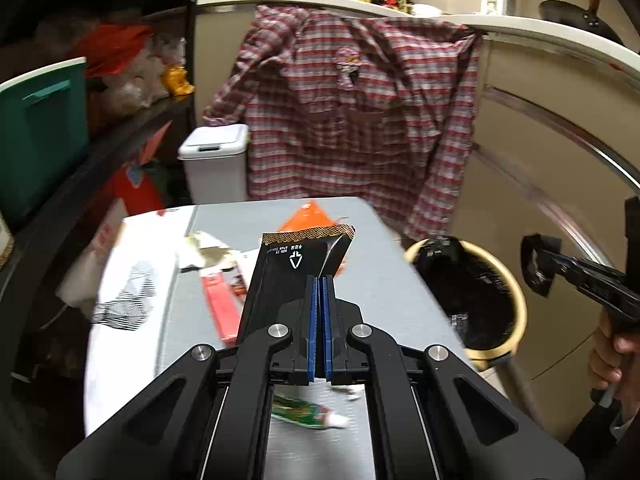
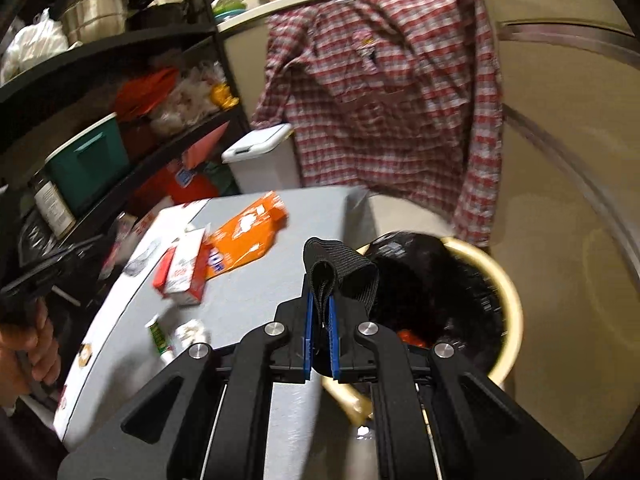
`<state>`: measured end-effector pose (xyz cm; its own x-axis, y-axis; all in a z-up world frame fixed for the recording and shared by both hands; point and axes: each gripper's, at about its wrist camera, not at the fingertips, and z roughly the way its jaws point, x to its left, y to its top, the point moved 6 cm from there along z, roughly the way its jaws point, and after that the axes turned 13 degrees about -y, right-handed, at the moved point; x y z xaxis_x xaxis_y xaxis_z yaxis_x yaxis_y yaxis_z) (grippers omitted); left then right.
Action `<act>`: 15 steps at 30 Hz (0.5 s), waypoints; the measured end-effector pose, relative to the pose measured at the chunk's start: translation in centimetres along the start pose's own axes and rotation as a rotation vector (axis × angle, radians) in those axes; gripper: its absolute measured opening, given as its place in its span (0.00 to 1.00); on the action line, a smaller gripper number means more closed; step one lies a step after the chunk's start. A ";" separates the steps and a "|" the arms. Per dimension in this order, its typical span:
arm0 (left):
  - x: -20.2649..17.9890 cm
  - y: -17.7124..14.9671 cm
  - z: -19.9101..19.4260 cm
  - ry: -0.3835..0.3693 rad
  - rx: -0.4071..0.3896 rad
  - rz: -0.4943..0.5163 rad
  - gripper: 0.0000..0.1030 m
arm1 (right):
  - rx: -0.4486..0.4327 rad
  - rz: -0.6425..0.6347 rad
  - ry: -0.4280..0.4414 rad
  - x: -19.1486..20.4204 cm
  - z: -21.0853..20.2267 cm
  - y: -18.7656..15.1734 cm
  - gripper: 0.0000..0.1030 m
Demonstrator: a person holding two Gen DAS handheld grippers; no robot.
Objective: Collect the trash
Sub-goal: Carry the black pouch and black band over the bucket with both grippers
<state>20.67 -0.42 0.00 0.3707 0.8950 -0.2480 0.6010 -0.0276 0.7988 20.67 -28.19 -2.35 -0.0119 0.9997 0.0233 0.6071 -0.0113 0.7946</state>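
Observation:
My left gripper (image 1: pixel 320 280) is shut on a flat black packet with a gold patterned edge (image 1: pixel 296 264) and holds it above the grey table (image 1: pixel 384 280). My right gripper (image 2: pixel 321 300) is shut on a folded black ribbed strap (image 2: pixel 340 268), held near the rim of the cream bin lined with a black bag (image 2: pixel 508 292). The bin also shows in the left wrist view (image 1: pixel 516 292), right of the table. An orange packet (image 2: pixel 248 232), a red-and-white carton (image 2: pixel 184 272), a green tube (image 2: pixel 158 338) and crumpled paper (image 2: pixel 192 334) lie on the table.
A plaid shirt (image 1: pixel 352 120) hangs from the counter behind the table. A white lidded bin (image 1: pixel 216 160) stands on the floor beyond it. Dark shelves with a teal box (image 1: pixel 40 132) and bags fill the left. White printed paper (image 1: pixel 128 280) covers the table's left part.

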 end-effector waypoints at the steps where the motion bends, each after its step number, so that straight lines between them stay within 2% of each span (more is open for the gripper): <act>1: -0.7 0.1 0.1 -0.011 -0.001 0.003 0.03 | -0.007 0.002 -0.013 -0.4 -0.1 0.3 0.07; 7: -4.0 0.3 1.9 -0.055 0.004 0.007 0.03 | -0.037 0.010 -0.080 -3.3 -0.4 1.8 0.07; 15: -7.7 1.3 4.6 -0.104 0.002 0.011 0.03 | -0.027 0.053 -0.092 -5.9 -0.1 2.2 0.07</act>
<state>21.87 -9.36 0.42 0.4488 0.8435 -0.2950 0.5977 -0.0379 0.8008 21.97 -34.16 -0.71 0.0933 0.9956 0.0106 0.5832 -0.0632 0.8098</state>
